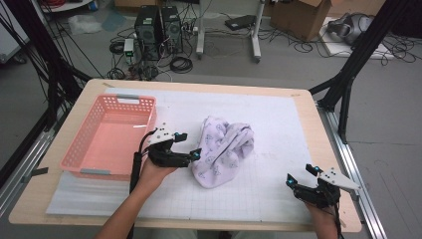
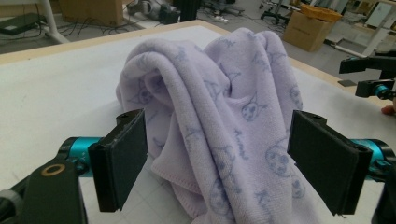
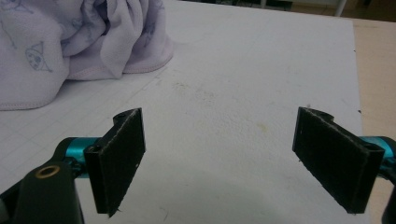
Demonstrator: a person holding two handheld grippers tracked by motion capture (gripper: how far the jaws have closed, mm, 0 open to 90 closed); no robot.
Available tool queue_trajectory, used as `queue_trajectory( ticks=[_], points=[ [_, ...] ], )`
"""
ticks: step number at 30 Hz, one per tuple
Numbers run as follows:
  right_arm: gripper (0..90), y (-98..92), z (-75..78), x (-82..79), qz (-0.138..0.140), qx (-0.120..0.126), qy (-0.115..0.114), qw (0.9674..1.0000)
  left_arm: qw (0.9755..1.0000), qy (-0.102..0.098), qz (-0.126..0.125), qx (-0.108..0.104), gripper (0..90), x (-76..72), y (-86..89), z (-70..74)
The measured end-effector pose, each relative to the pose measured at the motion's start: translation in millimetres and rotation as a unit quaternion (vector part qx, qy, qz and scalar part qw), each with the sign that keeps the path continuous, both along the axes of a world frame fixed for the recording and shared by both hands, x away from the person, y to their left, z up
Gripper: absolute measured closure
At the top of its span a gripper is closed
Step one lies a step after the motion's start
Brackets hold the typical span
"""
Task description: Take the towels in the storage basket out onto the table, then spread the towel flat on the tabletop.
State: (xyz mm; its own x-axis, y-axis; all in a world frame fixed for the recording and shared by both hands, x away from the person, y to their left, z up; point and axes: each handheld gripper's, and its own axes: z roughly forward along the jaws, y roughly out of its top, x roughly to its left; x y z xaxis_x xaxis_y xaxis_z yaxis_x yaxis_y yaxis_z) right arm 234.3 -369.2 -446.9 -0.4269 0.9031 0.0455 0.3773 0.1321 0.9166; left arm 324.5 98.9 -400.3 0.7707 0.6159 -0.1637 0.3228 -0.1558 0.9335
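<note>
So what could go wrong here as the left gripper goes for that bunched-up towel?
The left gripper stands open around one fold of the crumpled purple towel, so it may lift only that layer and drag the rest. The right gripper sits open, well apart, giving no support. The pink basket lies close behind the left hand.

One crumpled lilac towel with a small printed pattern lies on the worktop. One pink plastic basket stands beside it. One white gridded mat covers the worktop. Two hand-held grippers: left gripper and right gripper.
</note>
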Motion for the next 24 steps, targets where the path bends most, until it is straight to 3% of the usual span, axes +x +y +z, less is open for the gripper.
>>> queue_trajectory(
  ticks=[9,17,21,24],
  points=[
    [15.8,0.4,0.2,0.1,0.010,-0.004,-0.001,0.9999,1.0000,0.001,-0.007,0.003,20.6,-1.6,-2.3,-3.6],
    [15.9,-0.9,0.3,0.2,0.006,0.003,-0.001,1.0000,0.9997,0.018,-0.014,0.006,23.5,2.8,-1.5,-8.4],
    [16.6,2.1,1.4,1.5,0.013,0.016,0.004,0.9998,0.9986,0.028,-0.030,0.033,33.5,5.0,-8.2,-14.8],
    [25.8,11.6,4.1,3.3,0.036,0.012,0.004,0.9993,0.9969,0.037,-0.041,0.056,40.1,7.0,-16.1,-21.9]
  ],
)
